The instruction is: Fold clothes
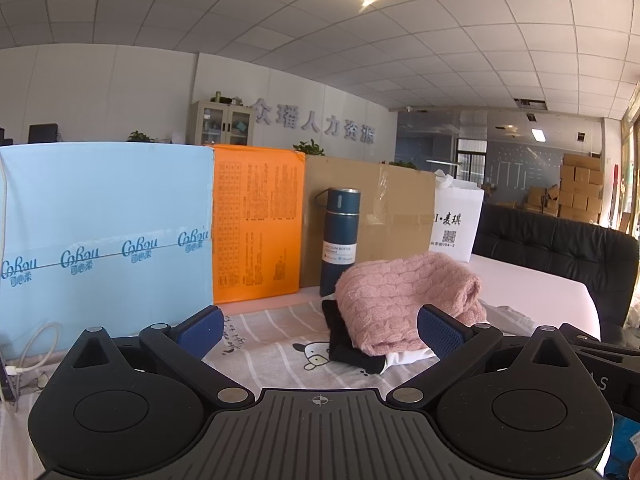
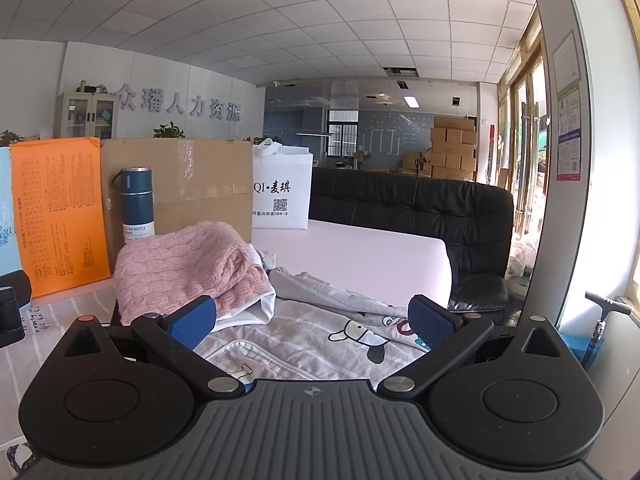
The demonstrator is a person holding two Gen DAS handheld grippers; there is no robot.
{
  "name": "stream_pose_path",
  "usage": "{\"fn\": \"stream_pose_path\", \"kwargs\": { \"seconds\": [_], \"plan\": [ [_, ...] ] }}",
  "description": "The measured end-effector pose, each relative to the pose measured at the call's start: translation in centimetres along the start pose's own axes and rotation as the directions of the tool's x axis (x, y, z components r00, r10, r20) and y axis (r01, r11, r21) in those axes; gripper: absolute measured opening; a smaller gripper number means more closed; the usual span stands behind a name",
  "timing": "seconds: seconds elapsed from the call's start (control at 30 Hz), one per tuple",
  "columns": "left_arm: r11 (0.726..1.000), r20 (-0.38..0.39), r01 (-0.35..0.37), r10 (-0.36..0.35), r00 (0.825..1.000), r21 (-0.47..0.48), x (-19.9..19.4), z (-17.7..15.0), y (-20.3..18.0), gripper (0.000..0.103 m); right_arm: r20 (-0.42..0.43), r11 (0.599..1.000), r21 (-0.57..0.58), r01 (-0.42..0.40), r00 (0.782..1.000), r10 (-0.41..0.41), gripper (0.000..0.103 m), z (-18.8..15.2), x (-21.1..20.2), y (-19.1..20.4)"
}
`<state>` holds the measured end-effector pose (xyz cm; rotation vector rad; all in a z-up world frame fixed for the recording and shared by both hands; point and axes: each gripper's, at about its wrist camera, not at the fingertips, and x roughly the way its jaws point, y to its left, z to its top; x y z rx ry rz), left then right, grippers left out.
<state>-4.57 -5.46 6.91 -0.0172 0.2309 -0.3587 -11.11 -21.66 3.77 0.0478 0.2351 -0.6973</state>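
Loosely folded pink knit sweater point(image 1: 404, 300), atop black garment point(image 1: 344, 340), white garment point(image 2: 256, 308)

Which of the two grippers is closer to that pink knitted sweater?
Judging by the views, about equal. The pink sweater sits ahead-right of the open left gripper and ahead-left of the open right gripper; neither touches it.

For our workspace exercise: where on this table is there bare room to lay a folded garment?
Free: the pink tabletop between the white tote bag and the black sofa. Crowded: the pink knit sweater pile before the blue vacuum bottle, and the rumpled grey cartoon cloth.
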Motion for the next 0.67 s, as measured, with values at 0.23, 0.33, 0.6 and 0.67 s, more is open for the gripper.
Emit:
{"fn": "stream_pose_path", "kwargs": {
  "seconds": [0.23,0.33,0.6,0.67],
  "plan": [
    [1.0,-0.001,0.002,-0.002,1.0,0.004,0.07,-0.06,-0.04,0.103,0.002,1.0,-0.002,-0.005,1.0,0.005,0.103,0.1,-0.06,0.06],
    [1.0,-0.003,0.005,-0.005,1.0,0.003,0.15,-0.07,0.0,0.103,0.002,1.0,-0.003,-0.006,1.0,0.006,0.103,0.14,-0.05,0.12],
    [1.0,-0.014,0.01,-0.01,1.0,0.004,0.52,-0.24,0.02,0.103,-0.003,1.0,-0.003,-0.009,1.0,0.009,0.103,0.03,0.0,0.17],
    [1.0,-0.016,0.01,-0.01,1.0,0.004,0.56,-0.25,-0.07,0.103,-0.004,1.0,-0.002,-0.01,1.0,0.01,0.103,-0.01,0.06,0.13]
  ]
}}
